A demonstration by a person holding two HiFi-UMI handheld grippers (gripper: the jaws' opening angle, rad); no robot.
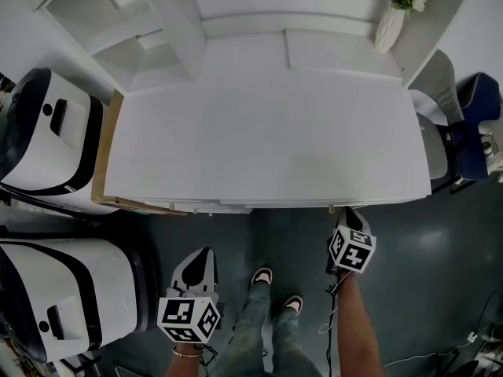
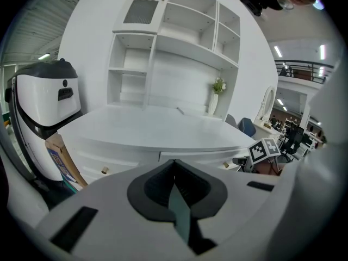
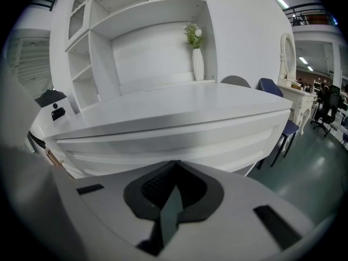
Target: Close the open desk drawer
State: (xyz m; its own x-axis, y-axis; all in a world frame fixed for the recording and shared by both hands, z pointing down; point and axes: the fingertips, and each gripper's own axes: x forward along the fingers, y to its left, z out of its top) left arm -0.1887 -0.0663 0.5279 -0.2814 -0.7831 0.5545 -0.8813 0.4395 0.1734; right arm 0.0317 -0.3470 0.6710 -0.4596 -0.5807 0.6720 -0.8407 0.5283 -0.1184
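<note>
Right gripper [image 1: 350,213] clenched empty just beside white desk [image 1: 267,140] front edge, left gripper [image 1: 205,254] clenched empty, grey floor [image 1: 424,250]

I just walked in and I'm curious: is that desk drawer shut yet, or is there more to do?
Nearly done, it seems: no drawer juts far from the desk, and the drawer front looks about flush. In hand: the right gripper, jaws together and empty, sits at the desk's front edge beside a knob. Left: perhaps a last nudge. The left gripper hangs back, shut.
</note>
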